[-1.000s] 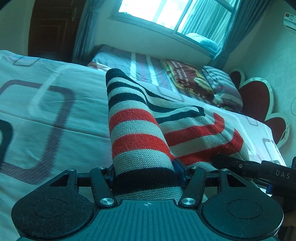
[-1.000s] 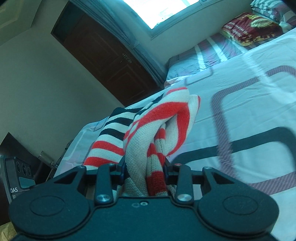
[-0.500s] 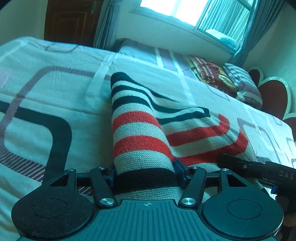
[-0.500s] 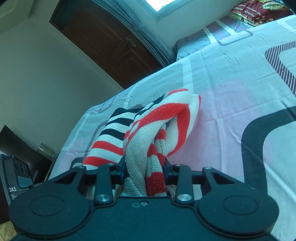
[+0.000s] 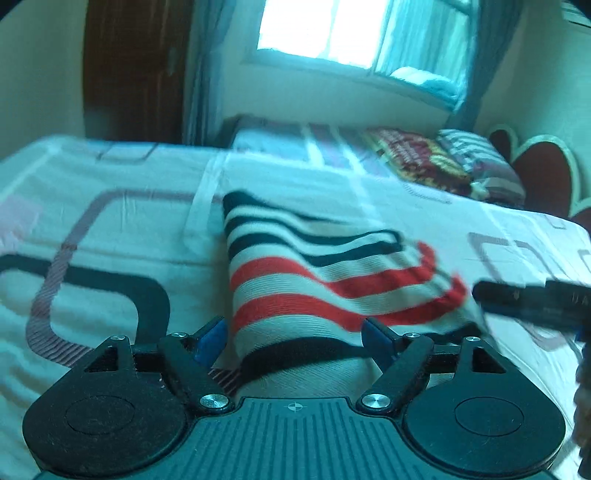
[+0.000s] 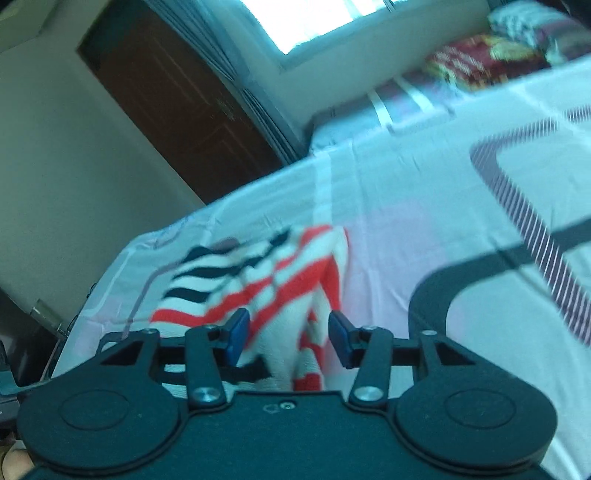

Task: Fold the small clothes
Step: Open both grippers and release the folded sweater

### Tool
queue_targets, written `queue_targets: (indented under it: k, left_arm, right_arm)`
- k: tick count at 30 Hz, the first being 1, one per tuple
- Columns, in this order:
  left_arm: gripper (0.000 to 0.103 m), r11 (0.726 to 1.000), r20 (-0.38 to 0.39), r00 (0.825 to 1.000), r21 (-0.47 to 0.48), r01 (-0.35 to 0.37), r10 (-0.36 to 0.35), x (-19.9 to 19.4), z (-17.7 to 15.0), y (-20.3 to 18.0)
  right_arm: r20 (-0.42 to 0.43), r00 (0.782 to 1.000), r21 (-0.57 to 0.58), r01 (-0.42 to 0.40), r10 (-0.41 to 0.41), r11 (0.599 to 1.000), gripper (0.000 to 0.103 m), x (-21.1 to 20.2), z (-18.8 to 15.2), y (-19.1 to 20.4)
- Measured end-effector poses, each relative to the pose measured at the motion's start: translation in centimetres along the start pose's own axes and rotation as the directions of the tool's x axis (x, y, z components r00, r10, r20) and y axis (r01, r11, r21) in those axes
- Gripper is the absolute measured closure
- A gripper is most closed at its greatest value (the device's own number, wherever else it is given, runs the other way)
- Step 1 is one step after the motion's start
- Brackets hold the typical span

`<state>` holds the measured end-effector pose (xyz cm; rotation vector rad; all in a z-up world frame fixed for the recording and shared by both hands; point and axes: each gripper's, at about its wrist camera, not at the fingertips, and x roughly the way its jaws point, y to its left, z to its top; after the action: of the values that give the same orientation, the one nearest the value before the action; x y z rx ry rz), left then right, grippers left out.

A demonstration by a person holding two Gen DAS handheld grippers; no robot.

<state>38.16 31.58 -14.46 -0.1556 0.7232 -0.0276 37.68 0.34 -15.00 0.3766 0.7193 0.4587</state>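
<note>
A small knitted garment with red, black and cream stripes (image 5: 314,280) lies on the bed sheet (image 5: 110,206). My left gripper (image 5: 295,339) is open, its blue pads standing apart on either side of the garment's near edge. My right gripper (image 6: 288,338) is open too, with the bunched striped garment (image 6: 280,280) lying loose between its pads. The right gripper's black finger (image 5: 524,299) shows at the right of the left wrist view, at the garment's right edge.
The sheet is white with dark rounded-square patterns (image 6: 517,229). Pillows and a red blanket (image 5: 424,158) lie at the far end of the bed, below a window (image 5: 332,33). A brown door (image 6: 177,107) stands at the left. A heart-shaped headboard (image 5: 543,173) is at the right.
Both grippers have opened and let go of the striped garment, which now rests on the bed. Both cameras have tilted and pulled back slightly; the frames are blurred by motion.
</note>
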Motion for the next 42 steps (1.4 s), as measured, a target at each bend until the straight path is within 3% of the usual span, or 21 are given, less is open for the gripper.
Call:
queue_targets:
  k: [3, 6, 10, 12, 17, 20, 22, 24, 26, 27, 28, 30, 31, 33, 37, 42]
  left_arm:
    - [0.024, 0.999, 0.010, 0.999, 0.013, 0.035, -0.035, -1.3, -0.9, -0.7]
    - [0.024, 1.000, -0.008, 1.000, 0.022, 0.008, -0.007, -1.0, -2.2, -0.9]
    - [0.020, 0.998, -0.004, 1.000, 0.061, -0.016, 0.016, -0.8, -3.5, -0.9]
    - [0.018, 0.999, -0.011, 1.000, 0.050, -0.018, 0.018, -0.5, -3.6, -0.8]
    - [0.015, 0.999, -0.028, 0.999, 0.039, -0.032, 0.033, -0.1, -3.6, -0.9]
    - [0.015, 0.999, -0.060, 0.997, 0.027, -0.043, 0.045, -0.5, -3.2, -1.1]
    - [0.014, 0.999, -0.077, 0.996, 0.018, -0.050, 0.051, -1.0, -3.0, -1.3]
    - [0.014, 0.998, -0.086, 0.994, 0.021, -0.061, 0.062, -1.7, -2.9, -1.5]
    - [0.014, 0.997, -0.094, 0.993, 0.023, -0.076, 0.078, -2.3, -3.0, -1.8]
    - [0.012, 0.997, -0.101, 0.992, 0.018, -0.078, 0.079, -2.6, -3.0, -1.8]
    - [0.004, 0.997, -0.109, 0.991, 0.010, -0.080, 0.080, -2.7, -3.1, -1.9]
    - [0.000, 0.996, -0.111, 0.990, -0.014, -0.093, 0.091, -2.9, -3.7, -2.0]
    - [0.000, 0.995, -0.118, 0.988, -0.017, -0.100, 0.098, -2.8, -4.1, -2.1]
    - [0.000, 0.994, -0.147, 0.984, -0.007, -0.106, 0.103, -2.3, -5.0, -2.4]
    - [0.000, 0.988, -0.124, 0.981, -0.024, -0.153, 0.149, -3.6, -5.9, -2.9]
    - [0.000, 0.981, -0.059, 0.981, -0.033, -0.189, 0.187, -7.6, -5.9, -4.1]
  right_arm:
    - [0.015, 1.000, -0.127, -0.018, 0.020, 0.992, 0.062, -1.6, -0.8, 3.1]
    - [-0.031, 0.999, -0.148, -0.019, 0.015, 0.989, 0.066, -1.3, -2.5, 4.1]
    - [-0.061, 0.991, -0.179, 0.106, -0.118, 0.978, 0.080, 0.1, -5.2, 3.1]
    - [-0.031, 0.989, -0.193, 0.138, -0.147, 0.971, 0.088, 0.2, -5.8, 2.6]
    - [-0.003, 0.984, -0.170, 0.177, -0.180, 0.969, 0.091, 1.4, -5.8, 2.5]
    - [-0.045, 0.979, -0.146, 0.190, -0.198, 0.971, 0.091, 1.2, -5.1, 2.8]
    - [-0.056, 0.977, -0.150, 0.194, -0.204, 0.970, 0.081, 0.6, -4.6, 3.7]
    - [-0.010, 0.981, -0.127, 0.193, -0.196, 0.973, 0.067, -1.0, -4.7, 4.7]
    - [0.026, 0.979, -0.131, 0.204, -0.202, 0.970, 0.061, -2.5, -5.1, 5.4]
    - [0.025, 0.976, -0.148, 0.220, -0.218, 0.964, 0.051, -2.9, -5.4, 5.7]
    - [0.017, 0.970, -0.171, 0.240, -0.241, 0.955, 0.043, -3.1, -5.8, 5.9]
    - [-0.031, 0.951, -0.237, 0.291, -0.307, 0.927, 0.045, -2.5, -6.6, 5.9]
    - [-0.055, 0.940, -0.251, 0.313, -0.336, 0.916, 0.051, -2.1, -7.1, 5.6]
    - [-0.101, 0.934, -0.225, 0.314, -0.343, 0.922, 0.055, -1.6, -7.6, 4.5]
    - [-0.049, 0.953, -0.171, 0.287, -0.299, 0.943, 0.051, -3.6, -7.3, 4.1]
    - [-0.011, 0.974, -0.138, 0.222, -0.226, 0.965, 0.039, -7.4, -7.2, 4.4]
